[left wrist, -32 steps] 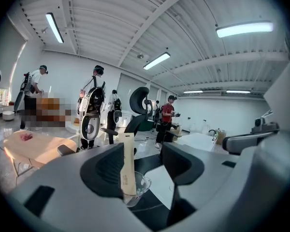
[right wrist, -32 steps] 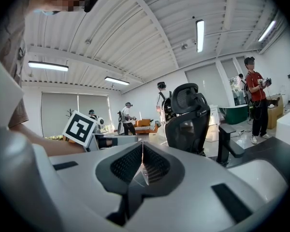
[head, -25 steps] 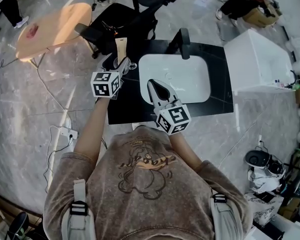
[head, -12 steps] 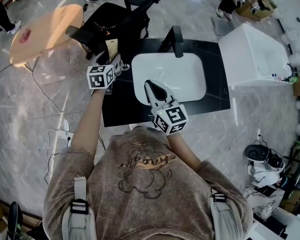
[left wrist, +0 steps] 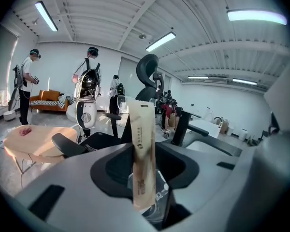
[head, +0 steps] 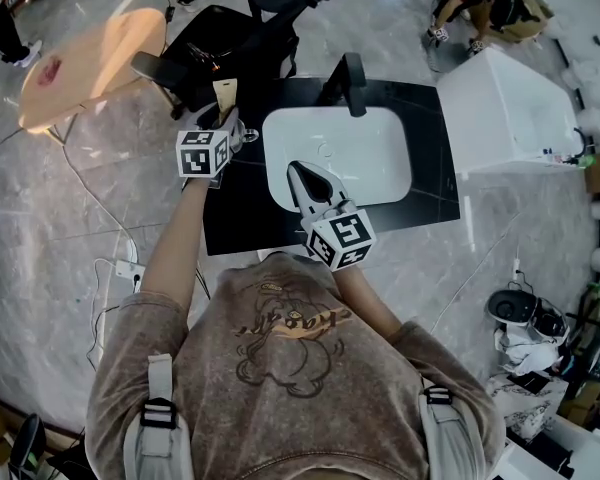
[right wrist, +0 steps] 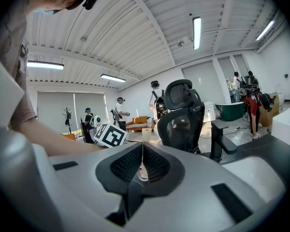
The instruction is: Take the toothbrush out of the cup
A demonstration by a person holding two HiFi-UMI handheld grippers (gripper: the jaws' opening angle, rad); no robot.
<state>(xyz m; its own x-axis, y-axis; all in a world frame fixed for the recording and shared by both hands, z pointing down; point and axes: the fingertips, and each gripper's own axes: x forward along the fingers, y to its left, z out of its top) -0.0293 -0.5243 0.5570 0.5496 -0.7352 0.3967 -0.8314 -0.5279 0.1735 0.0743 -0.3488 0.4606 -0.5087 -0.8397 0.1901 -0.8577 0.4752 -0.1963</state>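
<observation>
While upright, tan-wrapped toothbrush [left wrist: 141, 149] in cup [left wrist: 158, 194]

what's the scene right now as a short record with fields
left gripper: jaws have just been closing around the toothbrush, with a gap showing on one side
toothbrush: in a beige wrapper, upright in the clear cup
right gripper: jaws together, nothing between them, over the white sink
surface: black countertop
task state: toothbrush not yet out of the cup
</observation>
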